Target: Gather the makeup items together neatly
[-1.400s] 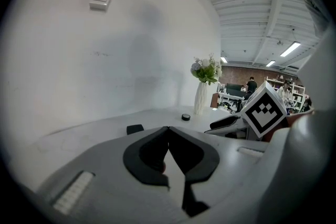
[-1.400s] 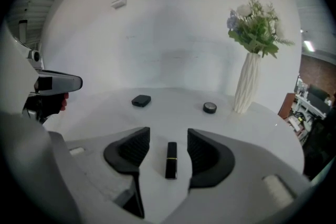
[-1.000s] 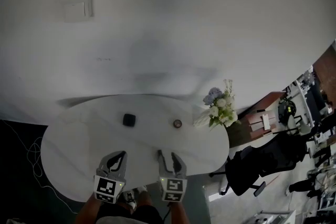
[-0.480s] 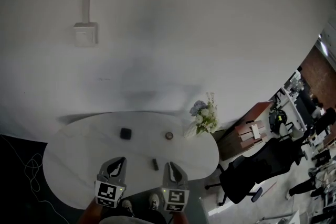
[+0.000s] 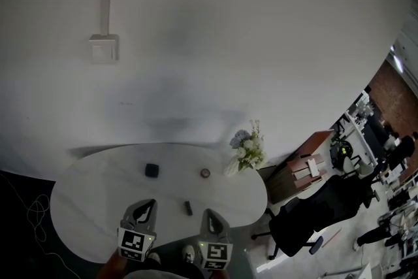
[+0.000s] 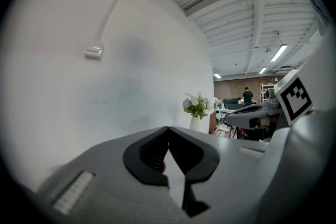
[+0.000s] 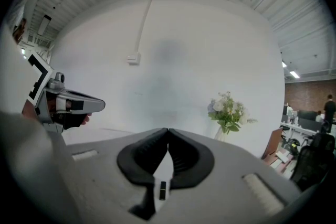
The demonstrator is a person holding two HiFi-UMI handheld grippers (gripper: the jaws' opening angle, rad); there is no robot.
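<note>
On the white oval table point(image 5: 98, 193) lie a black square compact point(image 5: 151, 170), a small round pot point(image 5: 205, 173) and a dark lipstick tube point(image 5: 188, 208). My left gripper point(image 5: 147, 204) hovers at the table's near edge, left of the tube, and its tips meet with nothing between them point(image 6: 168, 128). My right gripper point(image 5: 207, 212) hangs just right of the tube; its jaws have just closed and hold nothing point(image 7: 168, 129). Below its closed tips, the lipstick tube point(image 7: 162, 190) shows on the table.
A vase of white and blue flowers point(image 5: 243, 150) stands at the table's far right edge. A switch box point(image 5: 103, 48) with a conduit is on the white wall behind. A black office chair point(image 5: 307, 215) and desks are off to the right.
The lipstick tube, not seen apart from the right gripper a second ago, now lies alone on the table. Both grippers have drawn back and risen, and the right jaws have closed.
</note>
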